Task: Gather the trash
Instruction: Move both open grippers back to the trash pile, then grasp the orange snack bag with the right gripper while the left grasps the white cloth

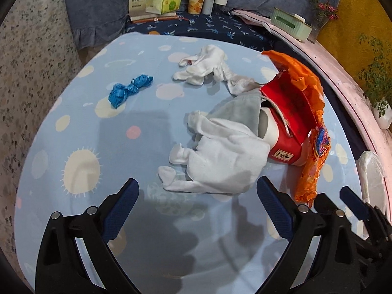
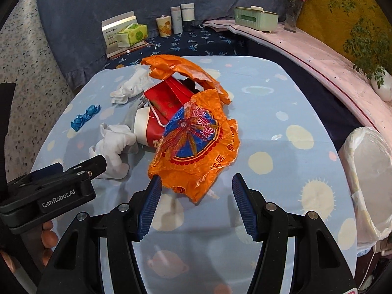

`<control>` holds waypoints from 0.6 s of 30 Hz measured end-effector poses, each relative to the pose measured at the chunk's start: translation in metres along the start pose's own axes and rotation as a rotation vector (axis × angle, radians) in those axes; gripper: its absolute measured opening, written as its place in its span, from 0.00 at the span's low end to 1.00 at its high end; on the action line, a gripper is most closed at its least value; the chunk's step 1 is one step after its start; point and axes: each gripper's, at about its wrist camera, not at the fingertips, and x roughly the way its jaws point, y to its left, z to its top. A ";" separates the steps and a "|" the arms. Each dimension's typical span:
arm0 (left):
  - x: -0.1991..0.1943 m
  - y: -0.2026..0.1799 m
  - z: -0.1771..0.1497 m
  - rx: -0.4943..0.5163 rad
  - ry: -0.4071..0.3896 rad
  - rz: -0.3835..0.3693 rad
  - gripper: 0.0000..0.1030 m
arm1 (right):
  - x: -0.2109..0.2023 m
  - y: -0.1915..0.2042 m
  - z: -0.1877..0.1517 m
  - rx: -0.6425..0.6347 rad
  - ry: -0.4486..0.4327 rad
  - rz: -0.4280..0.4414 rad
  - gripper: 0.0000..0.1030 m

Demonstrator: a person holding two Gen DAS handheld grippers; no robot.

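Both claws hang released: the right claw (image 2: 197, 183) near the crinkled orange plastic bag (image 2: 196, 144), the left claw (image 1: 197, 191) beside it; the slick film could slip free.

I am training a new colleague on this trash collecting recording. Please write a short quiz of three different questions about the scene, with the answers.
1. True or false: the right hand-held gripper is shut on the orange plastic bag.
2. Which item lies apart from the pile, nearer the table's left edge? A) blue crumpled piece B) red box C) white glove
3. Fill in: the white-lined bin stands at the table's ____ side.

Key: 1. False, both it and the left hand-held gripper are open and hold nothing. 2. A. 3. Right.
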 end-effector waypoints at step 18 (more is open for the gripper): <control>0.025 -0.012 0.007 0.047 0.043 -0.088 0.53 | 0.039 0.007 -0.006 -0.027 0.067 -0.012 0.60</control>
